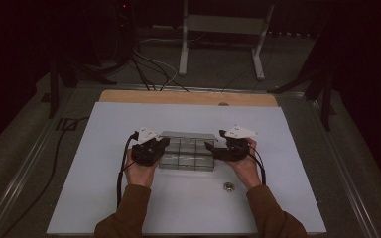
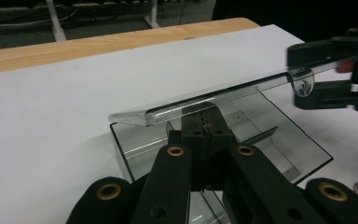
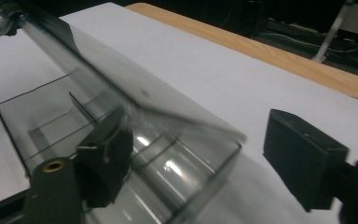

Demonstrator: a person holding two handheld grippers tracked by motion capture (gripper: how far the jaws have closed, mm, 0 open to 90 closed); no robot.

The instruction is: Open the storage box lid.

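Box: a clear plastic compartment box (image 1: 186, 154) sits on the bench (image 1: 104, 198) between both tools, long axis running tool to tool.
Lid: the lid (image 2: 205, 100) is raised, tilted.
Handling: likely light, stiff, slippery; grip the thin lid edge.
Left tool (image 2: 204, 122): clamped on the lid.
Right tool (image 3: 200, 154): apart, straddling the box end.

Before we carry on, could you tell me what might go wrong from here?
1. The lid is half raised while the right gripper stands open around its edge, so it may drop shut.
2. The left gripper seems to pinch only the clear box at its near wall, so the box could tip or slide.
3. The small metal piece near the right hand might get knocked.
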